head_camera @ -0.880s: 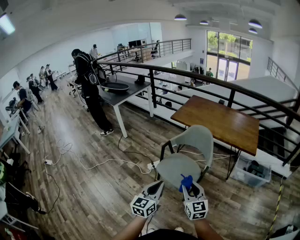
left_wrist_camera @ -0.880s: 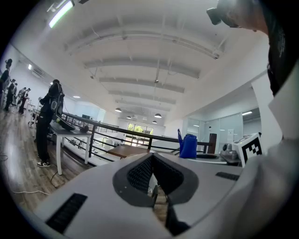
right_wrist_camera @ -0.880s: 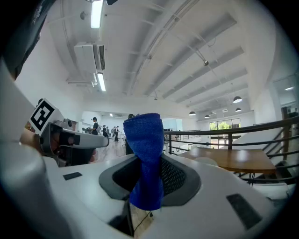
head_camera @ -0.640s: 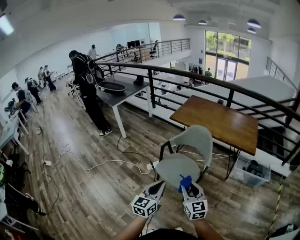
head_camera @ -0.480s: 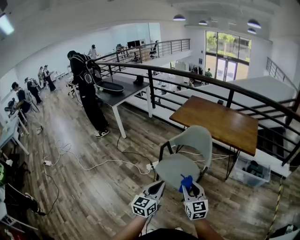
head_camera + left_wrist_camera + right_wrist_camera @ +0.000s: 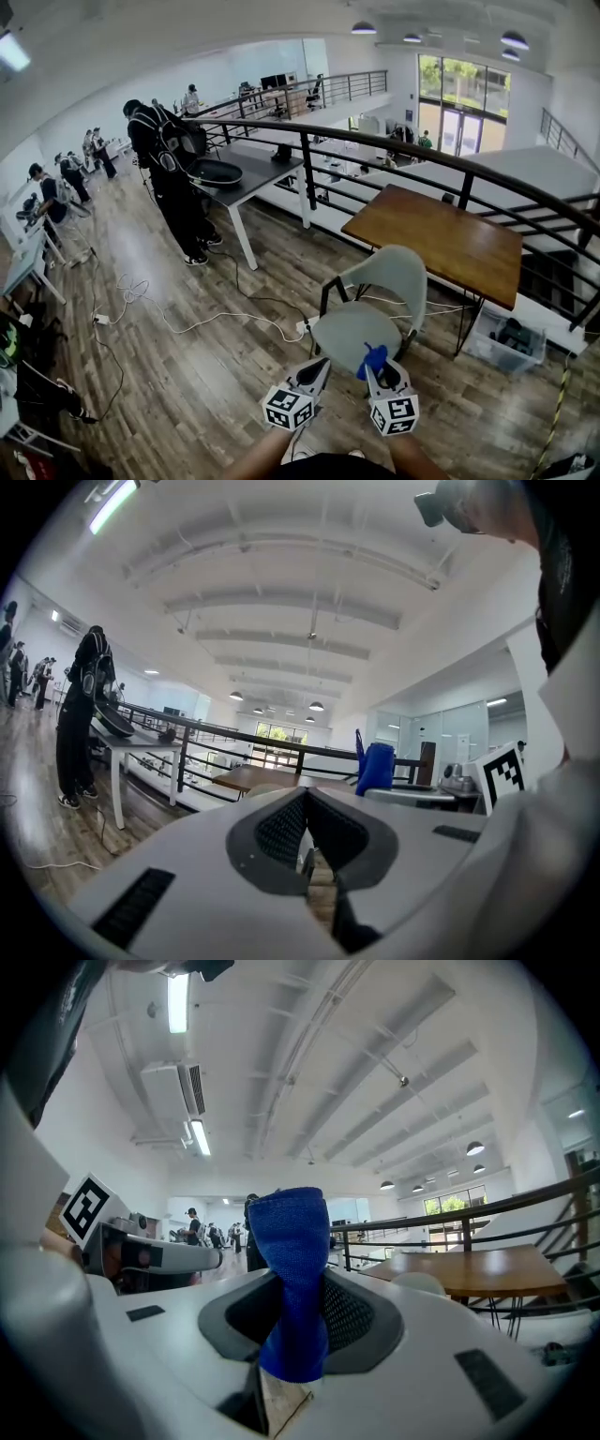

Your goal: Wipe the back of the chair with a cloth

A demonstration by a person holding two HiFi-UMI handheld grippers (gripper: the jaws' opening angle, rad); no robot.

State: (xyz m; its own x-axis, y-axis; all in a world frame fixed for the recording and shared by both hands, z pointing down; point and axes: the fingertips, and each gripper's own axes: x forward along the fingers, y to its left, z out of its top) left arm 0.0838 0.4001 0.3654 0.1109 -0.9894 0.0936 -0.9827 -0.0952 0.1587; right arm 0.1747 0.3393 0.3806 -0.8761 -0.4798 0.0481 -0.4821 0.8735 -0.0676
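Observation:
A pale grey-green chair [image 6: 375, 305] with black legs stands on the wood floor just ahead of me, its curved back [image 6: 398, 272] toward the brown table. My right gripper [image 6: 378, 370] is shut on a blue cloth [image 6: 372, 359], which sticks up between its jaws [image 6: 295, 1279] over the seat's near edge. My left gripper [image 6: 314, 373] hangs beside it, jaws together with nothing between them [image 6: 305, 841]. Neither gripper touches the chair's back.
A brown wooden table [image 6: 436, 239] stands right behind the chair, along a black railing [image 6: 412, 155]. A clear bin [image 6: 506, 339] sits under the table. Cables [image 6: 216, 319] trail over the floor at left. A person in black [image 6: 169, 178] stands by a dark desk [image 6: 239, 178].
Both grippers have stayed in place before the chair with the cloth still held. The person in black has stepped a little further left along the desk.

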